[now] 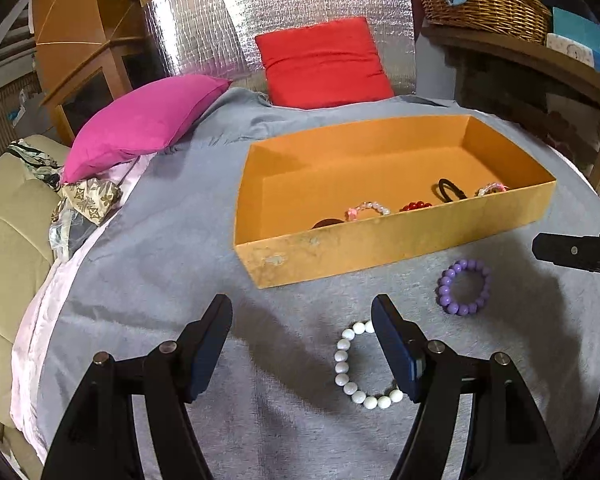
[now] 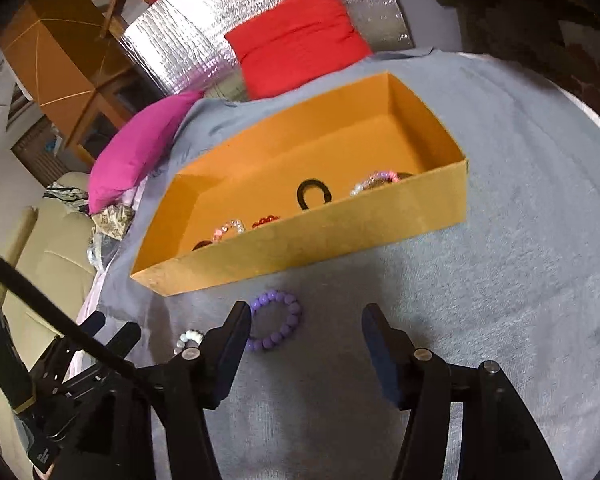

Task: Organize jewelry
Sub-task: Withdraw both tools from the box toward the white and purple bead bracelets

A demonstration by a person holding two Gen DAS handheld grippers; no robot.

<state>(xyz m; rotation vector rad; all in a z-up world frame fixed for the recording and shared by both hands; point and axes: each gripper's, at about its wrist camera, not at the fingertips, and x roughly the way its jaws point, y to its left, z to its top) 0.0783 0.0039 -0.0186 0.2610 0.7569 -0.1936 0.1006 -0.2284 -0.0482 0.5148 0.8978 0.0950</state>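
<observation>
Lying on the grey cloth [image 1: 148, 280] just in front of the orange box [image 1: 380, 248], the white bracelet [image 1: 350, 376] and purple bracelet [image 2: 278, 326] wait while the left gripper [image 1: 302, 344] and right gripper [image 2: 306, 344], both spread and empty, should straddle one bead strand before closing.

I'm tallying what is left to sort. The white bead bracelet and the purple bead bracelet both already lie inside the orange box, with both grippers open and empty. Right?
Not quite. The white bead bracelet and the purple bead bracelet lie on the grey cloth in front of the orange box, not inside it, as the left wrist view shows. The left gripper and right gripper are open and empty.
</observation>
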